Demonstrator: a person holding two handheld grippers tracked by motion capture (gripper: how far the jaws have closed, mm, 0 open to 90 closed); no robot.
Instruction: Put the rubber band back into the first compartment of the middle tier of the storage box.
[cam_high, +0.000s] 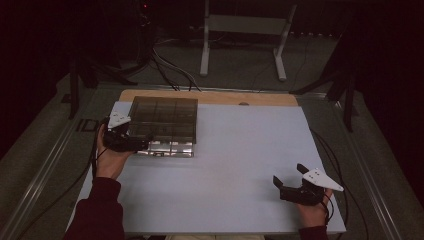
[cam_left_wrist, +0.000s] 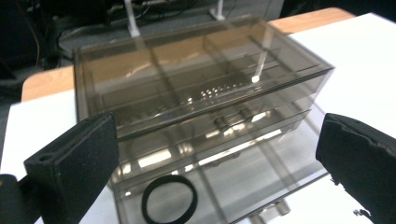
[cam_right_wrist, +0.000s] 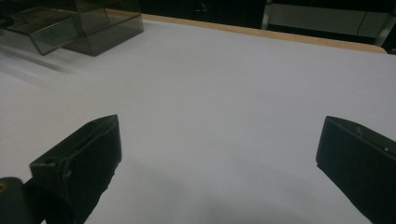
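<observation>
A smoky see-through drawer box (cam_high: 165, 117) stands at the back left of the white table (cam_high: 230, 165). Its bottom drawer (cam_left_wrist: 243, 182) is pulled out toward me, and a black ring (cam_left_wrist: 169, 200) lies in its left part. My left gripper (cam_high: 141, 141) is at the box's front left corner, just in front of the pulled-out drawer (cam_high: 170, 148). In the left gripper view this gripper (cam_left_wrist: 215, 140) is open, its jaws wide apart and holding nothing. My right gripper (cam_high: 288, 174) is open over bare table near the front right, far from the box (cam_right_wrist: 84, 28).
A wooden strip (cam_high: 210, 96) runs along the table's far edge. Beyond it are a white stand's legs (cam_high: 240, 45) and cables on the floor. Dark tripod legs (cam_high: 345, 95) stand off the table's right side. Bare table lies between the two grippers.
</observation>
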